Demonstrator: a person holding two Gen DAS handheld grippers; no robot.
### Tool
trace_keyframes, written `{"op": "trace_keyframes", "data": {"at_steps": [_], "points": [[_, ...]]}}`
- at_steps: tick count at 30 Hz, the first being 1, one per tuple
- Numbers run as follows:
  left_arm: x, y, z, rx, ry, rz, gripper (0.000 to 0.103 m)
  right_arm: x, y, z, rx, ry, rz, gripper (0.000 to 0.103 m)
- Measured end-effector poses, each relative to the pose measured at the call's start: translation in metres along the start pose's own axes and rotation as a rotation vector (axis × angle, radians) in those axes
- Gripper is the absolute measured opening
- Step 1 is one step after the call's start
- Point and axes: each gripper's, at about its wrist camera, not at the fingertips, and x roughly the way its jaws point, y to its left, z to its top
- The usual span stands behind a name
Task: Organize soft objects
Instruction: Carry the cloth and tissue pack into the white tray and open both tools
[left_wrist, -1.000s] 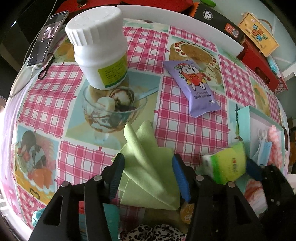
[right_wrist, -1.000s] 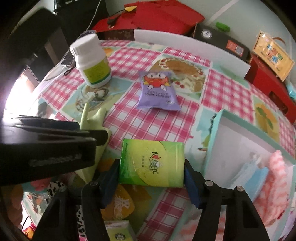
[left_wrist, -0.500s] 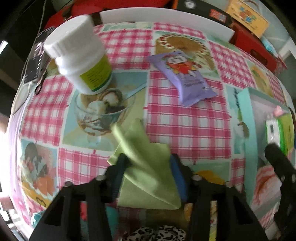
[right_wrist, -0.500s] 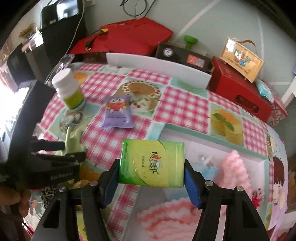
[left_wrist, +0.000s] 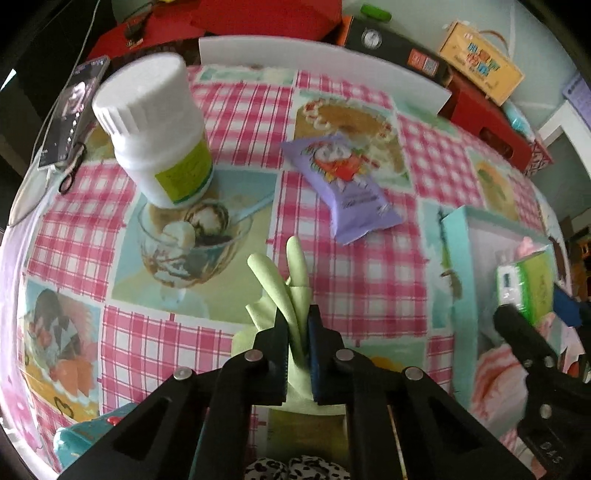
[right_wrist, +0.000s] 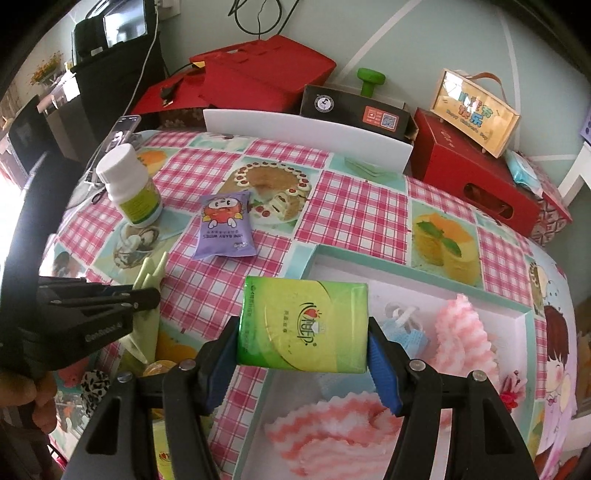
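My left gripper (left_wrist: 298, 334) is shut on a light green cloth (left_wrist: 291, 288), bunched upright between its fingers just above the tablecloth; it also shows in the right wrist view (right_wrist: 147, 295). My right gripper (right_wrist: 303, 343) is shut on a green tissue pack (right_wrist: 303, 326), held above the near edge of a teal-rimmed white tray (right_wrist: 402, 266). The pack also shows in the left wrist view (left_wrist: 528, 284). The tray holds pink knitted cloths (right_wrist: 461, 336) and a blue mask (right_wrist: 404, 332).
A white pill bottle (left_wrist: 159, 125) and a purple baby-wipes pack (left_wrist: 347, 184) stand and lie on the chequered tablecloth beyond the cloth. A phone (left_wrist: 74, 107) lies at the far left edge. Red boxes (right_wrist: 472, 177) and a white board (right_wrist: 306, 136) line the back.
My left gripper has closed on the green cloth and bunched it upright. My right gripper has carried the tissue pack up and rightward over the tray.
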Motion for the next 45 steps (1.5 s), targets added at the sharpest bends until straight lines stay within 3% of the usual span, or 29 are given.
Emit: {"op": "trace_keyframes", "data": {"at_steps": [10,18,27,36,45], "points": [[-0.069,-0.019,0.006,0.022,-0.213,-0.056,0.009,-0.028,-0.019,0.004,0.055,-0.091,-0.009,0.067],[-0.104,-0.058,0.001,0.118,-0.337,-0.155,0.009,-0.045,-0.073,-0.005,0.191,-0.105,-0.102,0.067],[-0.089,-0.115,-0.009,0.262,-0.316,-0.199,0.009,-0.054,-0.142,-0.028,0.352,-0.080,-0.215,0.067],[-0.057,-0.159,-0.004,0.333,-0.277,-0.202,0.009,-0.037,-0.195,-0.047,0.459,-0.051,-0.214,0.067],[-0.013,-0.171,-0.004,0.345,-0.207,-0.165,0.009,0.004,-0.211,-0.054,0.482,0.022,-0.207,0.067]]}}
